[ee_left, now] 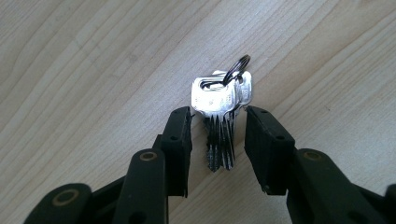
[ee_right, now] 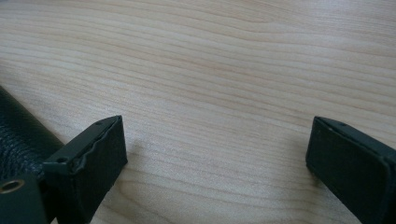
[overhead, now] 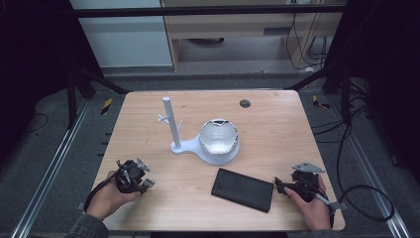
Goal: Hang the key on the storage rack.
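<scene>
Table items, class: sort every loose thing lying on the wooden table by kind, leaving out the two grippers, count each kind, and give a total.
White stands with an upright post and a bowl-like tray: 1
Black flat wallets or cases: 1
Bunches of keys on a ring: 1, lying between the open jaws of the left gripper
Total: 3

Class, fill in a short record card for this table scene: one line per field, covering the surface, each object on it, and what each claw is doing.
Surface: wooden table
Centre: white stand with an upright post and small pegs, joined to a white bowl-shaped dish
Front right: black textured wallet, lying flat
Keys: bunch of silver keys on a ring, lying on the table
Left claw: open, jaws either side of the key blades, not gripping
Right claw: wide open over bare wood, wallet beside one jaw
</scene>
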Available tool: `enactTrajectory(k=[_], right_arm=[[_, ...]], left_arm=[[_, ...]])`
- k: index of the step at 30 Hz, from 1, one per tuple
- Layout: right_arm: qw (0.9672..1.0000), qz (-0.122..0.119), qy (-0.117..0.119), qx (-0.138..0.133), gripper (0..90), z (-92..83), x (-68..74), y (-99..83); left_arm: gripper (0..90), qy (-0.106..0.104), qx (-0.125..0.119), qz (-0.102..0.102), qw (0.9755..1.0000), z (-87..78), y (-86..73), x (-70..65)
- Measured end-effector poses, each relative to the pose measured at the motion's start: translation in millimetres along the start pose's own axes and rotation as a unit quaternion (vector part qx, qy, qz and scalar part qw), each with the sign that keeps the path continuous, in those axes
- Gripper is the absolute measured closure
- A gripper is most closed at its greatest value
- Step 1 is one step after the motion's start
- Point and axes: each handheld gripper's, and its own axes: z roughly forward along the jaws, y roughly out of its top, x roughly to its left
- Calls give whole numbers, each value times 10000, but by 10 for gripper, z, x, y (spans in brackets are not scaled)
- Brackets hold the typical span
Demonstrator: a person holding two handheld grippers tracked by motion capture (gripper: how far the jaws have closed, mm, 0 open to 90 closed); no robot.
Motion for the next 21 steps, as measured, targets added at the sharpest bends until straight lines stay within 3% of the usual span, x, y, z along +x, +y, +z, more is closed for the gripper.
enactTrajectory(k=[7, 14, 21], right_arm=[[10000, -42, 25, -2, 55, 1, 26, 1], [10000, -93, 30, 8, 55, 2, 28, 2], [9999, -110, 42, -2, 55, 4, 30, 2]], left_arm=[[668, 36, 55, 10, 10000, 17, 10, 8], [791, -14, 53, 7, 10000, 34, -23, 45], [828, -33, -26, 26, 10000, -18, -9, 40]])
